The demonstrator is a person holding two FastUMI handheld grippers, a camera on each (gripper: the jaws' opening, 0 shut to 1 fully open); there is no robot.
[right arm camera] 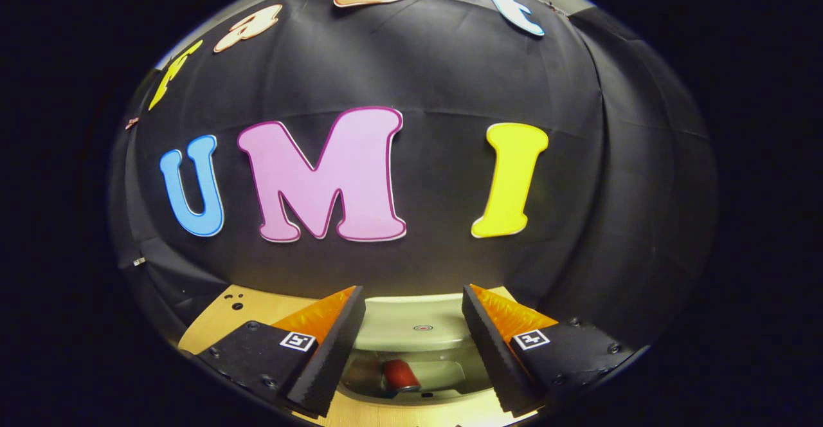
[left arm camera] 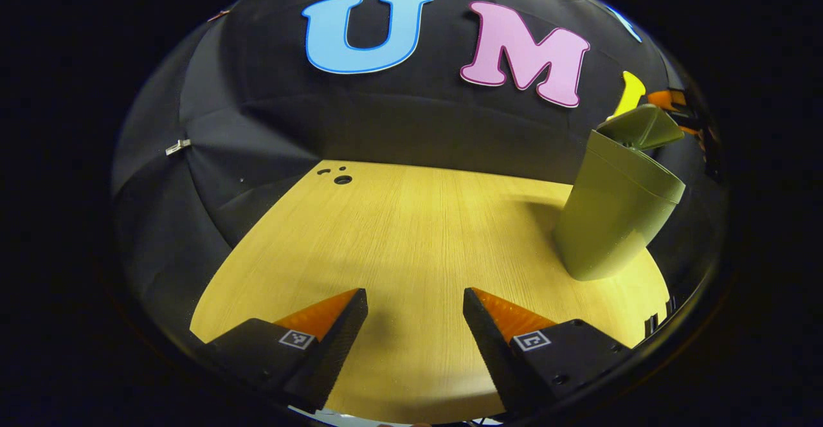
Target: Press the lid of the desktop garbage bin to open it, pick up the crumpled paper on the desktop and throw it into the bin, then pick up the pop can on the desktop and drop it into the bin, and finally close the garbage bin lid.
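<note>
R gripper over open bin — can inside; L view — lid up.

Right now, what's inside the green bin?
Inside the open bin, a red can lies at the bottom, seen between the right tongs. The crumpled paper can't be made out; the bin's rim and the tongs cover much of the inside.

Pale wood-grain bench with a smooth, faintly sheened top; matt olive plastic bin; glossy red can inside it.
</note>
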